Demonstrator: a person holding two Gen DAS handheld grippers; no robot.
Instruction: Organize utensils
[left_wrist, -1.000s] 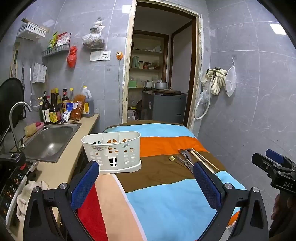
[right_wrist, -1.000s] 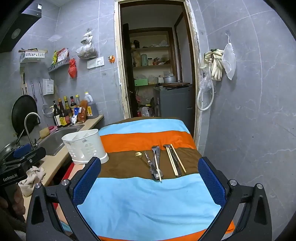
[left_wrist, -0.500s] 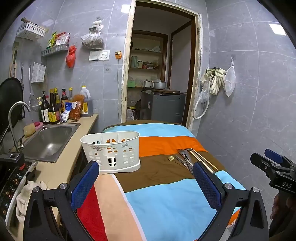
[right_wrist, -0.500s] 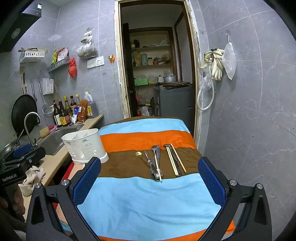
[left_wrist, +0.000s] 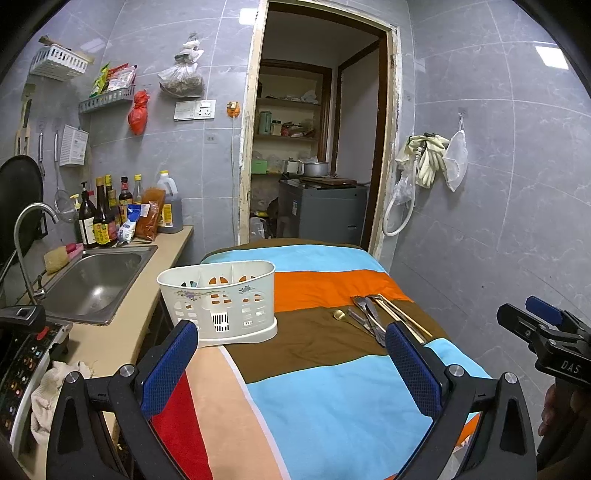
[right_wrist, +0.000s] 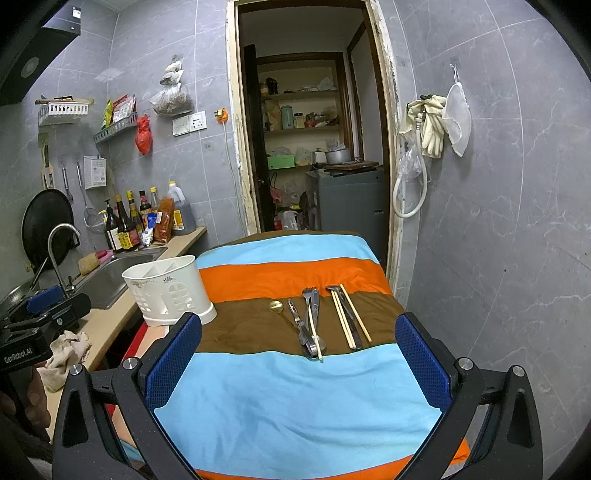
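Right wrist view: right gripper (right_wrist: 297, 360), jaws spread wide, nothing held, poised above the light-blue stripe of the striped cloth (right_wrist: 295, 402).

Landmark: caddy (right_wrist: 168, 291), white plastic, divided, pierced walls, upright at the cloth's left edge on the brown stripe. Its compartments look empty from the left wrist view, though the bottoms are not fully visible.

Utensils, all right of the caddy on the brown stripe, lying flat:
- Spoon (right_wrist: 276, 306), gold bowl, nearest the caddy, apart from it.
- Cutlery cluster (right_wrist: 308, 321), just right of the spoon: fork, another steel piece and one pale chopstick, overlapping; exact pieces cannot be told.
- Chopsticks (right_wrist: 349, 317), farthest from the caddy, a pale pair beside a dark-handled steel piece, near the cluster but apart.

Left wrist view: left gripper (left_wrist: 291, 354), jaws spread wide, nothing held; its left finger (left_wrist: 168, 367) crosses in front of the caddy's (left_wrist: 219, 299) lower corner, contact cannot be told.

Left of the caddy: counter (left_wrist: 110, 339) with sink (left_wrist: 92, 284), tap (right_wrist: 61, 251), bottles (right_wrist: 127, 225) at the wall, a rag (right_wrist: 66, 350).

Behind the caddy: open doorway (right_wrist: 310, 147) to a shelved store room.
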